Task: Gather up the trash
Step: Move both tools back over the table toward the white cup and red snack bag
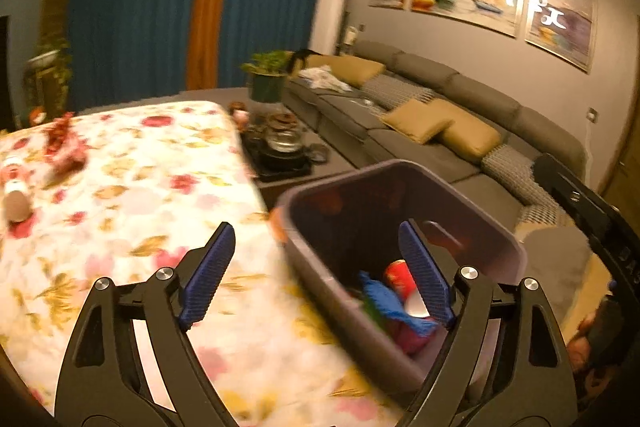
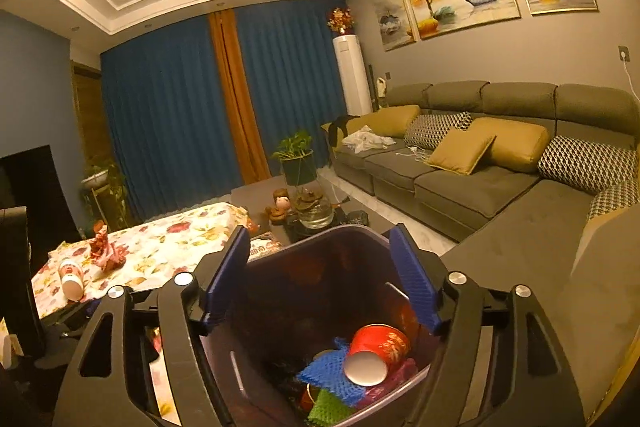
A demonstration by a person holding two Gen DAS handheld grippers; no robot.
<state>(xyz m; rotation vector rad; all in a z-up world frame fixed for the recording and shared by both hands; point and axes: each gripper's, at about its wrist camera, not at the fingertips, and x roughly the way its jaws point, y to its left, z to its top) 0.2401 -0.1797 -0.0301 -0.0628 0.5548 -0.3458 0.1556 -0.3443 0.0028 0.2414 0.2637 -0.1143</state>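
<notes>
A dark purple bin (image 1: 344,187) stands at the right edge of the flowered table (image 1: 132,187). It holds a red cup (image 2: 380,343), blue foam netting (image 2: 328,371) and green netting (image 2: 326,407). My left gripper (image 1: 316,267) is open and empty, with its right finger over the bin. My right gripper (image 2: 320,275) is open and empty directly above the bin (image 2: 316,259). On the table's far left lie a white bottle (image 1: 16,195) on its side and a crumpled red wrapper (image 1: 64,147); both also show in the right wrist view, the bottle (image 2: 72,279) and the wrapper (image 2: 106,251).
A grey sectional sofa (image 2: 480,179) with yellow cushions runs along the right wall. A low tea table (image 2: 316,219) with a glass kettle and a potted plant stands beyond the flowered table. Blue curtains (image 2: 168,115) cover the far wall.
</notes>
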